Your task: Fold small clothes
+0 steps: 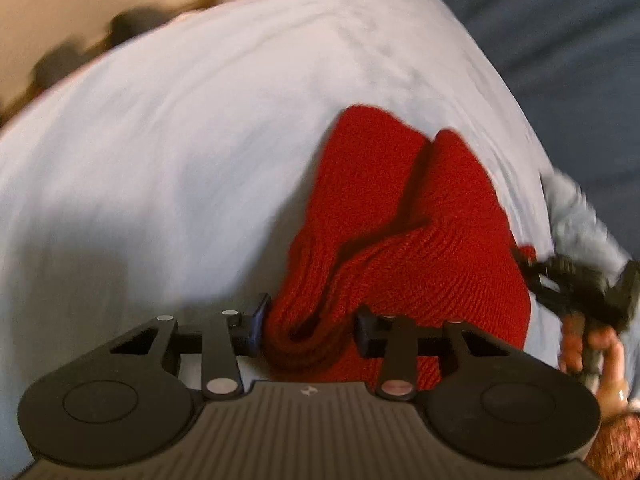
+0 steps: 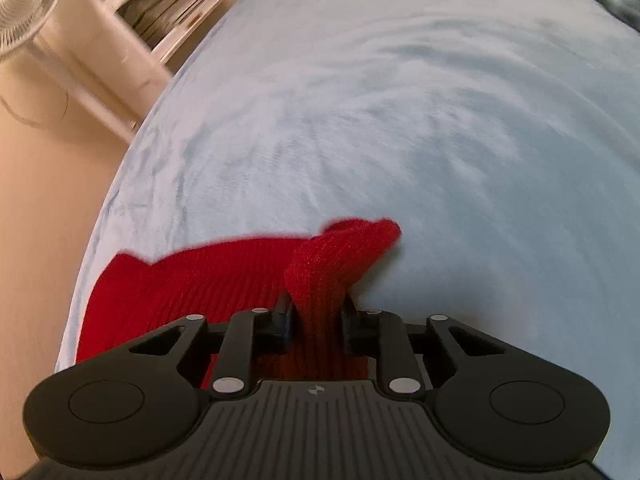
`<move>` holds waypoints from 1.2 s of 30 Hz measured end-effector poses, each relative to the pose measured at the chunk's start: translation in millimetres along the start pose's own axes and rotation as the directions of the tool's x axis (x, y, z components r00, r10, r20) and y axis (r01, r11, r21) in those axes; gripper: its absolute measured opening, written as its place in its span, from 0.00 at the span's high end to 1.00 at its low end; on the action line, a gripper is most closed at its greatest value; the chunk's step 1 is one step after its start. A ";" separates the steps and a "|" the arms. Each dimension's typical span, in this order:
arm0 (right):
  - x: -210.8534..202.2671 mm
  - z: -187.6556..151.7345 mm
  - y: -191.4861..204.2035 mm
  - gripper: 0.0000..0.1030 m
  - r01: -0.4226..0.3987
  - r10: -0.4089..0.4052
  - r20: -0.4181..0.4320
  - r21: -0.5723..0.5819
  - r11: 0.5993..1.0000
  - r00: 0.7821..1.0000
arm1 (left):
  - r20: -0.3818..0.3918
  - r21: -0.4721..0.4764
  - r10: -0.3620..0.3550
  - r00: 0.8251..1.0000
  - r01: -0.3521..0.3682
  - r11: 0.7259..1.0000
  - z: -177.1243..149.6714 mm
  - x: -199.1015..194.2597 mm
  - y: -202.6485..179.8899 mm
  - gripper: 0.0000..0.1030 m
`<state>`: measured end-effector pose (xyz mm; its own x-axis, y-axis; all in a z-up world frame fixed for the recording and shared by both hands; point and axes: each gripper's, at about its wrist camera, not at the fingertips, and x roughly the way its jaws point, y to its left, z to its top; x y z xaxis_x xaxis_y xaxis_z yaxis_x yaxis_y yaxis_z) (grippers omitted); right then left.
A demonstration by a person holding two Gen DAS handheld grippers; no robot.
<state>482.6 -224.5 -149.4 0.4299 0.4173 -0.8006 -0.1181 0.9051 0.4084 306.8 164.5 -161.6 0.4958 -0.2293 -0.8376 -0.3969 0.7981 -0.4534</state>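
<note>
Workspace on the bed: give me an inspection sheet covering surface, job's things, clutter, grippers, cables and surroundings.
Surface: pale blue fleece blanket, softly wrinkled.
Job's things: red ribbed knit garment, bunched and creased, lying on the blanket.
Clutter: nothing seen.
Grippers: left gripper closed on a thick bunch of the garment's near edge; right gripper pinching a raised fold of it.
Cables: nothing seen.
Surroundings: white pedestal fan and pale shelving unit beside the bed; dark blue bedding beyond the blanket.
</note>
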 end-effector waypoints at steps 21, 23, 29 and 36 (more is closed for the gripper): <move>-89.1 -248.7 -14.7 0.71 -0.139 -0.051 0.271 0.634 0.760 0.961 | 0.082 0.572 0.071 0.994 -0.106 0.814 128.2 74.9 -135.5 0.13; -90.3 -247.6 -20.0 0.64 -0.126 -0.067 0.263 0.652 0.747 0.962 | 0.161 0.535 0.082 0.984 -0.156 0.830 128.8 56.9 -127.1 0.02; -129.5 -240.3 -15.9 0.46 -0.050 -0.140 0.279 0.580 0.813 0.950 | 0.165 0.497 0.041 0.985 -0.119 0.860 95.3 -8.9 -83.7 0.00; -115.1 -221.8 -8.1 0.35 -0.061 -0.053 0.245 0.434 0.899 0.968 | -0.006 0.441 -0.041 0.999 0.039 0.897 32.9 9.2 -52.9 0.29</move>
<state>235.6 -261.9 -157.8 0.6421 0.3363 -0.6890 0.2559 0.7531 0.6060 357.8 138.5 -135.3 0.5073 -0.2649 -0.8201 0.0041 0.9523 -0.3050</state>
